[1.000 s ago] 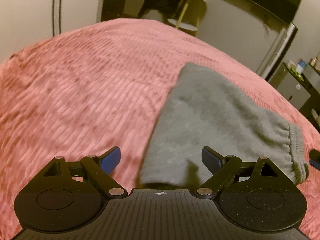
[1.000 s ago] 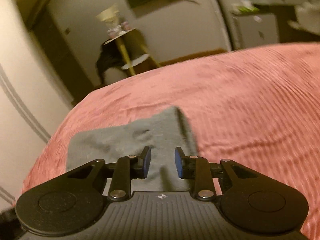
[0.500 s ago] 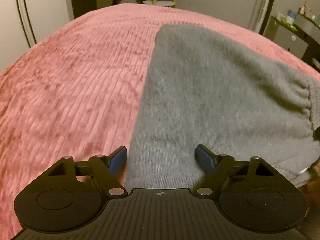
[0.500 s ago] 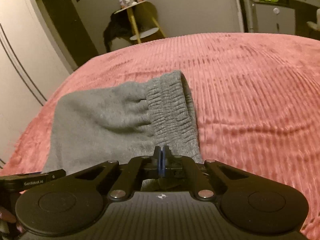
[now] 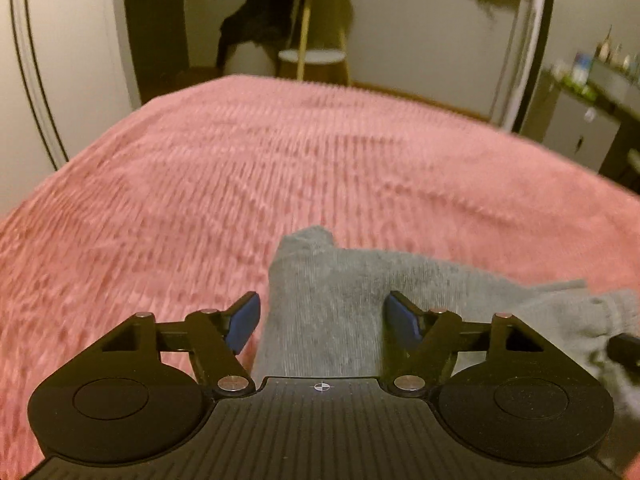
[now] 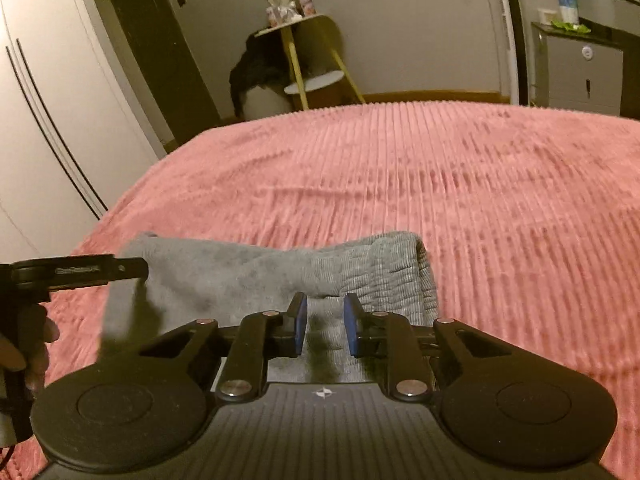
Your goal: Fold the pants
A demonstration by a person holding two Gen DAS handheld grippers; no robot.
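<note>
The right gripper (image 6: 325,322), pressed together half a second ago, has parted slightly and released the waistband. The left gripper (image 5: 320,322) remains spread wide, holding nothing. The pants (image 6: 248,276) lie folded on the near part of the bed (image 6: 480,184). The fold appears finished. A wardrobe (image 6: 48,112) stands left, a stool (image 6: 312,76) far.

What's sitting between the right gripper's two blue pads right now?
In the right wrist view, only the ribbed waistband of the grey sweatpants shows in the gap of the right gripper; the pads stand apart, not clamping it.
</note>
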